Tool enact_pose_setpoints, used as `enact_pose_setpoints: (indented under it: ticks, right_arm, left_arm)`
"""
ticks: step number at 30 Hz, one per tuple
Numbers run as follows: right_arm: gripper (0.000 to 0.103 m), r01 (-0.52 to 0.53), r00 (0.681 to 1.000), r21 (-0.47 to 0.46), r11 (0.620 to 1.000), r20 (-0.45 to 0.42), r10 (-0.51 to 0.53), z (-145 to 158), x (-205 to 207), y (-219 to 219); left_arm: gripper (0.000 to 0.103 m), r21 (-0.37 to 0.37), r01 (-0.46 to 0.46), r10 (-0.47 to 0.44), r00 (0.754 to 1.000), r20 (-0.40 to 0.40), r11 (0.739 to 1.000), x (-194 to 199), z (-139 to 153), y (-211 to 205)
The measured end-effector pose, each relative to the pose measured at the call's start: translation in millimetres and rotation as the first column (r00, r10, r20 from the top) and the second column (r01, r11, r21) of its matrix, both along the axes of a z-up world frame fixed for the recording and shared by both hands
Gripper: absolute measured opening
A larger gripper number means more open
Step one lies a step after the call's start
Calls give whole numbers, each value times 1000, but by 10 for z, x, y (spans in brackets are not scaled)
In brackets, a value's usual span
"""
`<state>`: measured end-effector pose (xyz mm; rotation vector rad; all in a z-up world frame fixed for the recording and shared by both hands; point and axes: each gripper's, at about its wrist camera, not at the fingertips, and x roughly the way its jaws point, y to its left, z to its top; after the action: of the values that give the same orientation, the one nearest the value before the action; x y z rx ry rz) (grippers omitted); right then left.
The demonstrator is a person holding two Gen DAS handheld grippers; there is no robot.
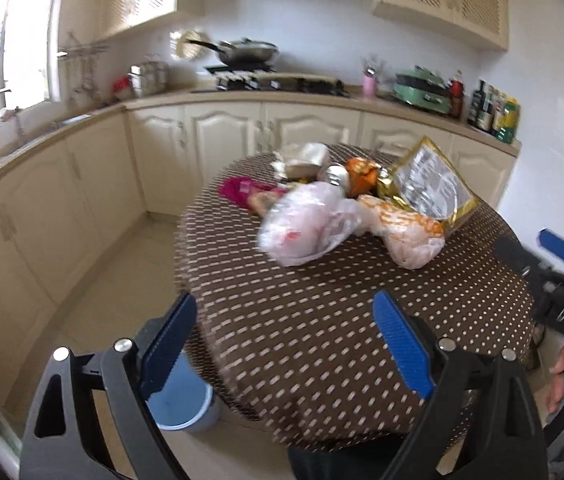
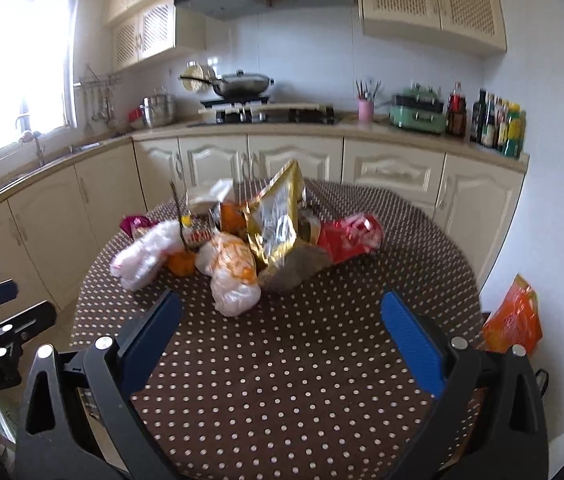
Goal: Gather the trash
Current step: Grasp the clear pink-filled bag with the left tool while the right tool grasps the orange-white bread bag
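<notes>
The trash pile [image 2: 250,236] (bags and shiny wrappers) sits in the middle of the dotted worktop [image 2: 302,380]. The left hand-held gripper [image 1: 286,344] and the right hand-held gripper [image 2: 282,344] are both wide open, holding nothing. A blue bin [image 1: 186,404] stands on the floor beside the worktop.

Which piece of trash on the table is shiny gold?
The big gold foil bag, standing tallest in the pile; the bags beside it are white, orange or red.

Trash pile [image 2: 250,240] lies on the table [image 2: 302,380], kitchen counter [image 2: 362,132] behind it.
</notes>
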<state>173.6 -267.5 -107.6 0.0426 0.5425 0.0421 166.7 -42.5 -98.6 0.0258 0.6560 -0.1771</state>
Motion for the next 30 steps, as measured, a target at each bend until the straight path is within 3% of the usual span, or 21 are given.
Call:
enact_pose_setpoints:
  ticks: [2,4,5,14,15,16,18,21,23,26,30]
  right_arm:
    - [96,-9,1000,11,1000,-29,9,-79,110,-8]
    - [96,-12,998,42,999,-66,15,-159,240,-34]
    - [96,-13,997,55,998,-76,17,-176,280,-40]
    - [96,-32,988,155,987,-143,54,-284,669,-64]
    - [96,-41,986,181,983,-152,69,-301,705,-60]
    - [96,-46,983,198,979,-165,79,-317,743,-46]
    - [95,-59,979,216,975,-176,98,-336,791,-7]
    - [75,-76,969,276,958,-205,135,-370,873,19]
    - [68,-77,962,304,950,-227,151,-406,934,43]
    - [41,-85,956,338,938,-237,172,-436,987,74]
    - [28,-86,962,371,925,-211,175,-392,917,74]
  left_arm:
    - [87,8,13,-13,1000,-18,1000,191,-71,-89]
    - [71,19,30,-29,999,-42,999,371,-147,-195]
    - [68,26,34,-33,998,-60,999,468,-184,-242]
    - [51,80,56,-46,992,-117,995,1034,-395,-451]
    - [47,74,58,-49,991,-121,996,1085,-411,-451]
    - [34,74,61,-51,991,-126,995,1116,-420,-447]
    - [23,73,56,-46,991,-127,996,1181,-436,-425]
    - [15,38,63,-58,992,-110,997,1127,-405,-344]
    - [12,19,62,-60,994,-93,998,1050,-371,-286]
    - [8,-28,70,-72,995,-73,997,899,-314,-199]
    - [6,-113,89,-96,994,-55,990,724,-254,-87]
